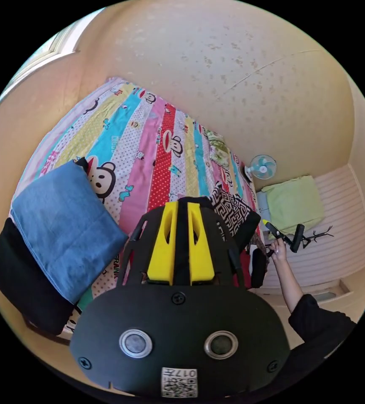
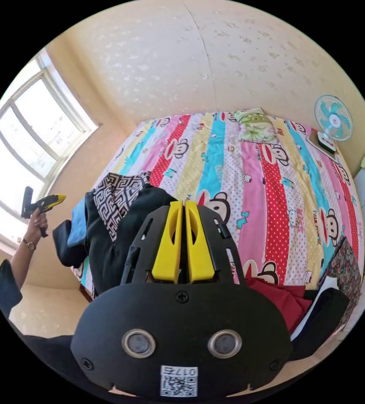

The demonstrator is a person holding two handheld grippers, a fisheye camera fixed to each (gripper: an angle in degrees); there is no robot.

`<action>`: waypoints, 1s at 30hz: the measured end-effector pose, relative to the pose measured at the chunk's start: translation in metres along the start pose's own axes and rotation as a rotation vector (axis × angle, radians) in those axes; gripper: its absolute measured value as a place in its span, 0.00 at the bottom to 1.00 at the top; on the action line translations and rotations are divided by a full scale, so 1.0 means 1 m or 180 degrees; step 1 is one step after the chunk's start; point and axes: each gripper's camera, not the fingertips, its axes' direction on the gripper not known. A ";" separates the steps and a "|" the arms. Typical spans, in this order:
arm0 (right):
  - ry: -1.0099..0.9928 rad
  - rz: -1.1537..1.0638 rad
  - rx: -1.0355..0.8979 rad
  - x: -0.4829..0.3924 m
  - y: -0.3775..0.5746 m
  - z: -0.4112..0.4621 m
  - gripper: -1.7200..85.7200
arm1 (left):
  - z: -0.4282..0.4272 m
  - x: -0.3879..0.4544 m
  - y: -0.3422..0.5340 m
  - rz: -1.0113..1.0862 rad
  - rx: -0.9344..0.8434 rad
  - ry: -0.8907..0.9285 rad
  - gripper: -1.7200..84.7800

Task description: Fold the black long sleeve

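both claws are being held up above the bed (image 2: 275, 176), each with its yellow jaws pressed together and gripping nothing: the left claw (image 1: 181, 206) and the right claw (image 2: 183, 205). the black long sleeve (image 2: 119, 244) is lying crumpled at the bed's near edge beside a black-and-white patterned garment (image 2: 115, 189). a folded blue garment (image 1: 64, 231) is resting on the striped cartoon bedsheet (image 1: 157, 143).

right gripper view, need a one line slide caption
Right gripper, jaws closed on nothing, raised above a striped cartoon bedsheet beside a black garment.
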 end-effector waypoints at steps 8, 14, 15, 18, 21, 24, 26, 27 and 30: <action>0.0169 0.0842 -0.1296 0.040 0.152 0.139 0.15 | 0.039 -0.088 0.154 -0.0412 -0.0946 -0.0895 0.15; 0.0211 0.1134 -0.2658 0.059 0.285 0.168 0.06 | 0.032 -0.136 0.235 -0.0598 -0.1737 -0.1184 0.07; 0.0201 0.1037 -0.2669 0.060 0.283 0.161 0.06 | 0.012 -0.143 0.225 -0.0588 -0.1846 -0.1119 0.05; 0.0782 0.0731 -0.2479 0.092 0.246 0.096 0.05 | -0.085 -0.165 0.186 -0.0630 -0.1251 -0.1484 0.05; 0.1314 0.1173 -0.1942 0.156 0.210 0.012 0.07 | -0.173 -0.197 0.158 -0.1132 -0.0869 -0.1594 0.10; 0.1636 0.1863 -0.1268 0.199 0.204 -0.058 0.10 | -0.221 -0.190 0.157 -0.1036 -0.0467 -0.1350 0.14; 0.1145 0.1792 -0.1119 0.189 0.214 -0.057 0.12 | -0.215 -0.176 0.163 -0.0777 -0.0607 -0.1012 0.15; 0.1002 0.1757 -0.1165 0.183 0.218 -0.049 0.12 | -0.198 -0.164 0.168 -0.0562 -0.0824 -0.0745 0.16; 0.0206 0.1474 -0.1540 0.153 0.237 0.011 0.13 | -0.153 -0.136 0.180 -0.0099 -0.1361 -0.0383 0.17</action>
